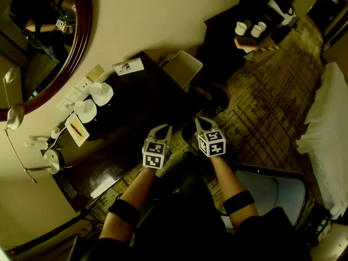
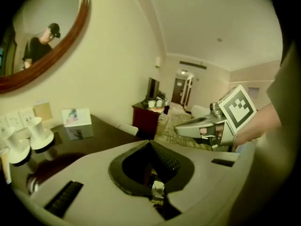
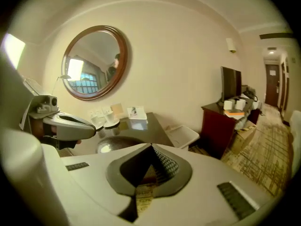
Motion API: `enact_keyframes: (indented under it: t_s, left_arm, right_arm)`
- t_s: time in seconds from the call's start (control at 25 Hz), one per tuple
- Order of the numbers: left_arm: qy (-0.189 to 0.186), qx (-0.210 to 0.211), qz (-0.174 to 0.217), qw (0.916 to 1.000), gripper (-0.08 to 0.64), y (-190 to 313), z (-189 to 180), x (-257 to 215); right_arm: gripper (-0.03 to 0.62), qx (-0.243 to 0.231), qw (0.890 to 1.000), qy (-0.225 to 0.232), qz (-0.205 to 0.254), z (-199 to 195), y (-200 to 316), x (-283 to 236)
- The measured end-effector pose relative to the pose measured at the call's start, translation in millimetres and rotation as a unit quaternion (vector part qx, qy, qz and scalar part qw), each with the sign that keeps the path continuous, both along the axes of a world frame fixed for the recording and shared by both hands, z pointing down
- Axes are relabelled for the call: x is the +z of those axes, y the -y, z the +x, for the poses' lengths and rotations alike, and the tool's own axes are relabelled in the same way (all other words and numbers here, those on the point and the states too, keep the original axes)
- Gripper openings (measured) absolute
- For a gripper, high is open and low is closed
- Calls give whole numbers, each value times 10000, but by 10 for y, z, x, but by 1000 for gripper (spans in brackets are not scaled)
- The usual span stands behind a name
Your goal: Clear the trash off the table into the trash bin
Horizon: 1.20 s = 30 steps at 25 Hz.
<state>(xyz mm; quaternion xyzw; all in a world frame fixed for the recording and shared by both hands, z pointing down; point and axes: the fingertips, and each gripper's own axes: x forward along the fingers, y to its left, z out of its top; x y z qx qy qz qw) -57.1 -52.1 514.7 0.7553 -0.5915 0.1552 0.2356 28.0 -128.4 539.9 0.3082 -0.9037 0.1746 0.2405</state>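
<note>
**Well, both claws are clenched on nothing and the bin is waiting**

Okay, I'm scanning from the left edge of the dark table (image 1: 147, 99). A flat yellowish packet (image 1: 76, 129) is lying near the wall, just beside the cups (image 1: 101, 93) sitting on their saucers. It's the nearest thing to trash I'm spotting, though I can't tell for sure that it is trash. I'm judging it light, thin and floppy like paper, so I'm thinking of pinching it by a free edge rather than pressing down on its flat face. The cups are looking fragile and are so close by that I'm wanting a careful approach. Further along, a small card (image 1: 129, 66) is propped at the table's far end, and I'm not reading that as rubbish.

Moving to the middle, I'm holding my left claw (image 1: 161, 128) up over the near side of the table, jaws pressed together with nothing between them. Beside it, my right claw (image 1: 204, 121) is doing the same, clamped tight on nothing, with only carpet showing past its tips.

Right of the table's far end, the white trash bin (image 1: 184, 67) is standing on the floor against the wall, mouth open.
</note>
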Motion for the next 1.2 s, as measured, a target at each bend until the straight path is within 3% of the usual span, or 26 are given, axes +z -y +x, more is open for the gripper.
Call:
enact_keyframes:
  t_s: [0.12,0.24,0.4,0.56,0.72,0.84,1.2]
  left_arm:
    - [143,-874,80,9960,3,-287,-725,-103]
    - [217,-1721,138,9848,3,-657,-1355,-215]
    - [301,-2661,106,9634,3,-1263,-1997,-286]
    - [434,-3437,111,9380,3,-1831,-2442,-331]
    - [423,-3940,134,9181,3,-2213,-2652,-368]
    - [381,-4155,147,9087,3,-2366,-2737,-357]
    - [304,-4300,102,9023,3,-2492,-2770,-301]
  right_arm:
    - [0,-816,9965,78,148,-740,-138,-150]
    - [0,-1671,9857,138,194,-1465,-396,-252]
    - [0,-2579,9655,218,286,-2194,-865,-359]
    - [0,-3209,9463,281,262,-2666,-1290,-457]
    - [0,-3569,9333,384,126,-2920,-1589,-549]
    - [0,-3760,9257,390,123,-3021,-1727,-568]
    - [0,-4040,9141,236,242,-3090,-1835,-547]
